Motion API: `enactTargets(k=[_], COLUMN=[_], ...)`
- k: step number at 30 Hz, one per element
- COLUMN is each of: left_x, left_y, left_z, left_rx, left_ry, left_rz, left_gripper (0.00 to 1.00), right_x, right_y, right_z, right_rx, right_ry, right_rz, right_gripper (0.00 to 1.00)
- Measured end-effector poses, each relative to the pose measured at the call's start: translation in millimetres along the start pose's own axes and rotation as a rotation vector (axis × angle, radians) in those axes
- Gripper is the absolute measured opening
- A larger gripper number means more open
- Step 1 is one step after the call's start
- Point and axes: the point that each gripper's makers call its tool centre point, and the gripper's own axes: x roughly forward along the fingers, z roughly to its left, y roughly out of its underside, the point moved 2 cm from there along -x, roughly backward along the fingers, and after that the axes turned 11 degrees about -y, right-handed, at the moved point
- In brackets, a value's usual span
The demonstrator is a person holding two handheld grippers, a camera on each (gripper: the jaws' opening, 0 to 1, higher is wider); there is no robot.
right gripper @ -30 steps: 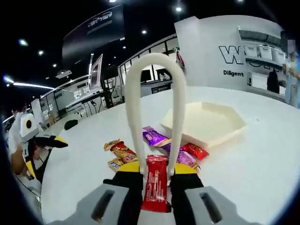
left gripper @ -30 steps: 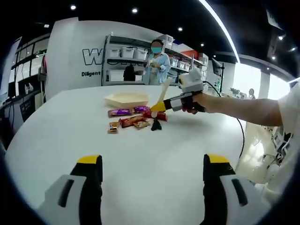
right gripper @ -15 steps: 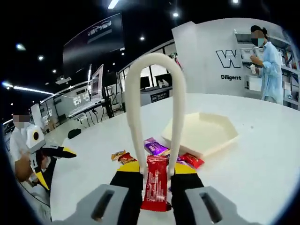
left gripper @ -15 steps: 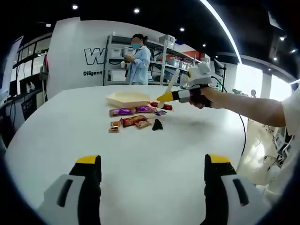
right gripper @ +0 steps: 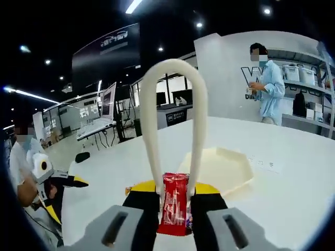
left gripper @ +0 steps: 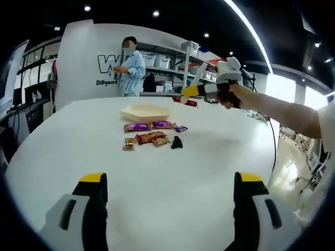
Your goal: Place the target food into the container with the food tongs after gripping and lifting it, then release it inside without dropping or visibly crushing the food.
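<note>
A red snack bar (right gripper: pixel 174 203) was pinched between the two arms of the cream food tongs (right gripper: pixel 172 120), which were pressed together on it by the right gripper (right gripper: pixel 175 201). In the right gripper view the bar stood upright between the yellow-tipped jaws, with the loop of the tongs rising above it. In the left gripper view the same bar (left gripper: pixel 188 101) was seen held in the air above the white table (left gripper: pixel 157 172), just beside the far edge of the cream hexagonal tray (left gripper: pixel 145 111) and not touching it. The tray (right gripper: pixel 222 166) was seen beyond the bar in the right gripper view.

On the table in front of the tray, several wrapped snacks were lying: two purple ones (left gripper: pixel 137 126), some orange ones (left gripper: pixel 149 137) and a small black item (left gripper: pixel 177 142). The left gripper (left gripper: pixel 170 201) was held low over the near table, its jaws wide apart with nothing between them. A person in a light blue coat (left gripper: pixel 129 73) was standing by shelving behind the table.
</note>
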Motion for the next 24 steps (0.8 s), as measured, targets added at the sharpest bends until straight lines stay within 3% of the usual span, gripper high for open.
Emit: enactTargets(k=[13,24], left_x=[-3,-6], left_y=[-3.3,-7.6], left_z=[-1.9,-2.8], left_rx=[0.034,0.035], left_ry=[0.000,0.004], left_rz=[0.001,-0.001], left_gripper=[0.99,0.98], right_x=[14,34], right_y=[-12.0,-23.9], right_z=[-4,-23], right_rx=[-0.013,-0.005], right_ry=[0.020,0.055], right_rz=[0.013,0.019], right_gripper=[0.14,0.14])
